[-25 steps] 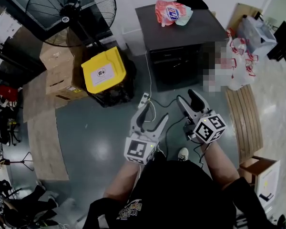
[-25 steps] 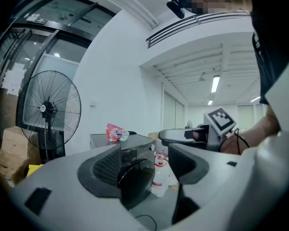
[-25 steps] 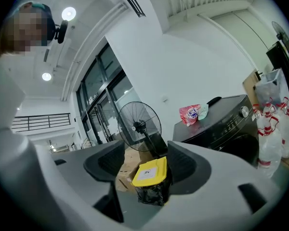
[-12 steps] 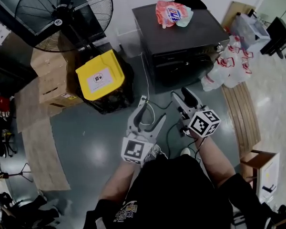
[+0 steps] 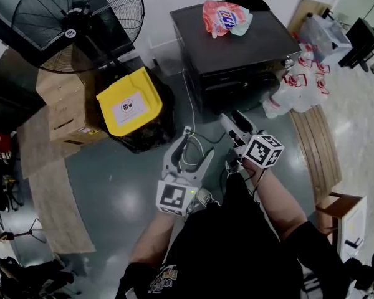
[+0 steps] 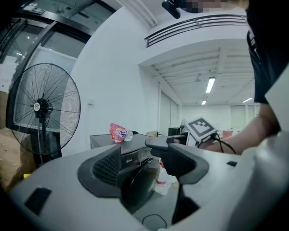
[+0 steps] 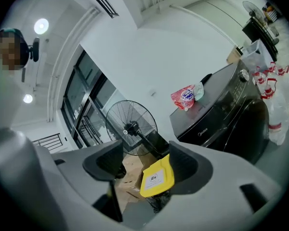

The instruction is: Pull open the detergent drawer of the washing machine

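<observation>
Detergent drawer [image 7: 203, 129] appears to be the left part of the upper front strip of the washing machine [image 5: 237, 42], where the maker's word is printed. The machine stands on the floor against the wall, well apart from both tongs.

I judge the drawer to be a light piece of stiff plastic that slides on short rails, with a smooth and somewhat slippery front. It probably has a recess under its front edge, and this is the place to take hold. The pull should be straight and level toward the person, because a pull to one side could jam it. The machine itself looks heavy enough not to follow.

The left tongs [image 5: 197, 147] stand open with nothing in them. The right tongs [image 5: 235, 122] are also open and hold nothing.

The head view shows the top of the machine with a pink bag [image 5: 224, 16] lying on it and white plastic bags [image 5: 296, 83] just beside it. However, the front is seen too steeply to make out the drawer. The right gripper view gives the front panel from the side, with its knob [image 7: 241, 74], although its jaws frame a yellow lid [image 7: 156, 177]. The left gripper view has the machine's round door [image 6: 139, 186] between its jaws.
</observation>
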A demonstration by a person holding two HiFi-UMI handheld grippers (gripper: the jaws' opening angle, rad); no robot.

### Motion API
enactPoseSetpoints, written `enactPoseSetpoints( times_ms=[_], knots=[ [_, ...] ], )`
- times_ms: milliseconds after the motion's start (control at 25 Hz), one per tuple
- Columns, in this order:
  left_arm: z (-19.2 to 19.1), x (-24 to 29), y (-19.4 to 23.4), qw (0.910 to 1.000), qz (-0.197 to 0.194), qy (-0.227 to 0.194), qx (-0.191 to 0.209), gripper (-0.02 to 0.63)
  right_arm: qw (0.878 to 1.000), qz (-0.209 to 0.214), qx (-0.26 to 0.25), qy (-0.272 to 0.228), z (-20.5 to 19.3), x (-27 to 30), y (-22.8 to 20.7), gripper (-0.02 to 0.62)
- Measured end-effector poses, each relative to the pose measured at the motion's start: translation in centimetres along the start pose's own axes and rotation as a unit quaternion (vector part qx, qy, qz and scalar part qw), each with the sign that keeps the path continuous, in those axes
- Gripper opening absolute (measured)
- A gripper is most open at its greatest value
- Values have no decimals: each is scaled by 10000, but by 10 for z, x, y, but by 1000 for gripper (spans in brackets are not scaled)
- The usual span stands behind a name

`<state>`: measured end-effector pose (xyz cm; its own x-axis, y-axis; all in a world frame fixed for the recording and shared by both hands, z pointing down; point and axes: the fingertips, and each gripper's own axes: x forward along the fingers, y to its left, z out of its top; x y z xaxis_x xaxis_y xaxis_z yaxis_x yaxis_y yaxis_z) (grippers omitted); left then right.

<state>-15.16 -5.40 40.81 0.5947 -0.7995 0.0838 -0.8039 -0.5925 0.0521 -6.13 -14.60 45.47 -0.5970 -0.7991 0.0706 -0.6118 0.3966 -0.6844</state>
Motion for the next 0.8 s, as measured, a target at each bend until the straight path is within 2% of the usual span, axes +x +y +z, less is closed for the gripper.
enactPoseSetpoints(
  times_ms=[360,800],
  knots=[
    [-4,53,23,9997,189,112,-43,278,9942,100,1036,262,2,54,-58,343],
    [-14,131,45,9984,329,425,-199,278,9795,-84,1950,497,2,109,-146,382]
  ],
)
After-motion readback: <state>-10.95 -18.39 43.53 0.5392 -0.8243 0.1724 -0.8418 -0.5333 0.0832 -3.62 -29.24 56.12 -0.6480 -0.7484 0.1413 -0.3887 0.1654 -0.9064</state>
